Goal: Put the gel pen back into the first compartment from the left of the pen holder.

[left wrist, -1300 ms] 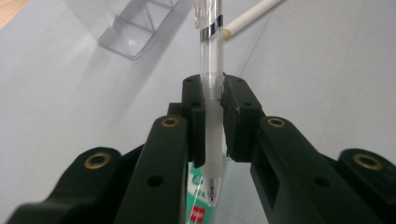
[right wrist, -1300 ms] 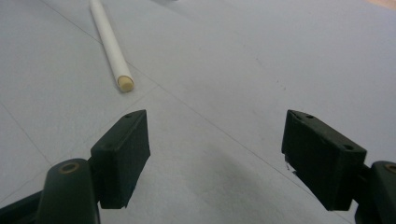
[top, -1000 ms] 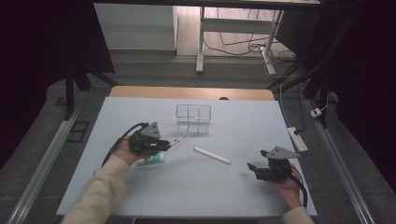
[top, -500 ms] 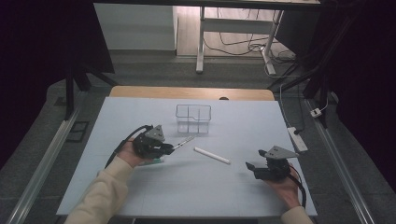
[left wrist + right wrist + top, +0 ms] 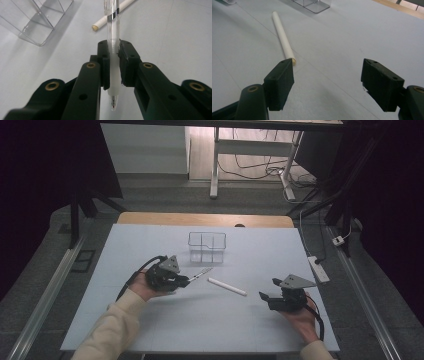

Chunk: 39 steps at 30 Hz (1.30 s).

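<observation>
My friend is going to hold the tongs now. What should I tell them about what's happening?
Left tongs: shut on the clear pen, gripped near its tip end, held a little above the table.
Right tongs: open, holding nothing, close to the near end of the white stick.
Clear organizer box: stands mid-table, looks empty.
Done: pen picked up.
Left, probably: put the pen in the box, then the white stick, which lies flat on the table.

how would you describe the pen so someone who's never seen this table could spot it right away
On the pale blue table, look just in front of the clear divided box. The pen sticks out of the left gripper, clamped between its black jaws. Unlike the opaque white stick lying loose nearby, it is see-through with a silver band.
</observation>
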Motion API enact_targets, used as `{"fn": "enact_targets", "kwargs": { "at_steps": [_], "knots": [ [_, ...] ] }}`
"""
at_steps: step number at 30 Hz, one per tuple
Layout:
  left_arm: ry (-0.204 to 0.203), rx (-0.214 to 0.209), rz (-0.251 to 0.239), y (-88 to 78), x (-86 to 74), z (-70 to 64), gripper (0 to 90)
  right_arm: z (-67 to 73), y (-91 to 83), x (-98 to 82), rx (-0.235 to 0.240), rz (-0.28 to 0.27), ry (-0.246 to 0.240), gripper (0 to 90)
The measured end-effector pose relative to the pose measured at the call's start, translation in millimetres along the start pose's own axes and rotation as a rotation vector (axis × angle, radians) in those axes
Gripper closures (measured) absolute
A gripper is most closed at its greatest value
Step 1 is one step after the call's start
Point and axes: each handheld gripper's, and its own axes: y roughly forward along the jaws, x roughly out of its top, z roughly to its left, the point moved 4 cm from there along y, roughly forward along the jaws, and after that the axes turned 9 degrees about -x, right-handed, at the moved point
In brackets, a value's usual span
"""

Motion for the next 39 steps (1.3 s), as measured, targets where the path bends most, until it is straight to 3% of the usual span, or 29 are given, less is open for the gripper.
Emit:
{"fn": "enact_targets", "kwargs": {
  "at_steps": [12,24,39],
  "knots": [
    [0.011,-0.010,-0.001,4.9,5.7,-2.9,79.7,7.4,2.7,13.6,0.032,-0.026,0.003,27.2],
    [0.024,-0.028,0.003,10.7,10.7,-6.7,79.6,25.0,10.0,30.6,0.083,-0.044,-0.038,28.5],
    [0.041,-0.051,0.023,22.6,18.5,-12.6,79.7,42.2,14.2,45.5,0.110,-0.059,-0.085,29.5]
  ]
}}
